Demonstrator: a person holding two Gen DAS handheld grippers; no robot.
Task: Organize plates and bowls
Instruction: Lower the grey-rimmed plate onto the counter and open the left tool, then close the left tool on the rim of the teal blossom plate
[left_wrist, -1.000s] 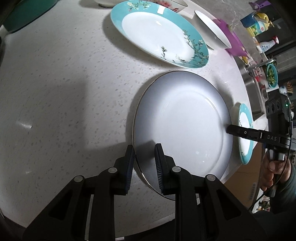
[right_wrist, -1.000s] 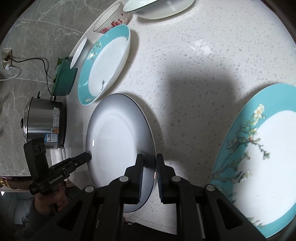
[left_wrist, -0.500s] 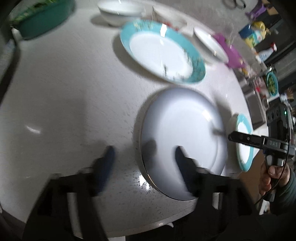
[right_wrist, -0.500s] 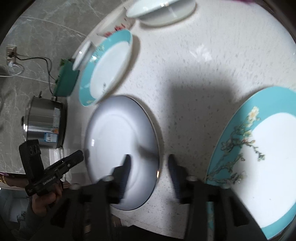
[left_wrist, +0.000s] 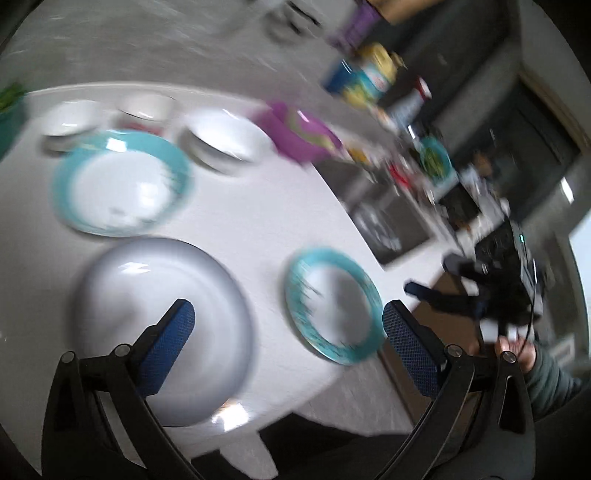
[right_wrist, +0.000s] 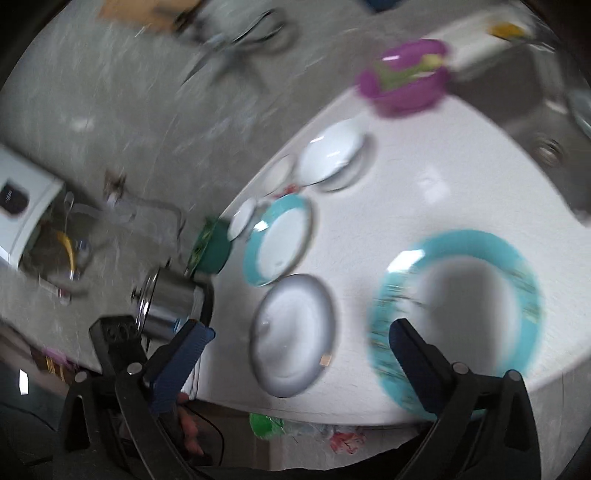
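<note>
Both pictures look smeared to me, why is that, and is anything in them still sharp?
Left wrist view: motion blur smears the plates and shelf clutter; only the left gripper is crisp. Right wrist view: same smear; the right gripper stays sharp, dark shadow on the teal plate.

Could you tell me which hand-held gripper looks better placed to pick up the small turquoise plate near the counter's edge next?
Probably the right hand-held gripper: its jaws are opening, nothing between them, and the small turquoise plate lies just beyond one finger. The left hand-held gripper, also opening and empty, sits partly over the white plate.
</note>
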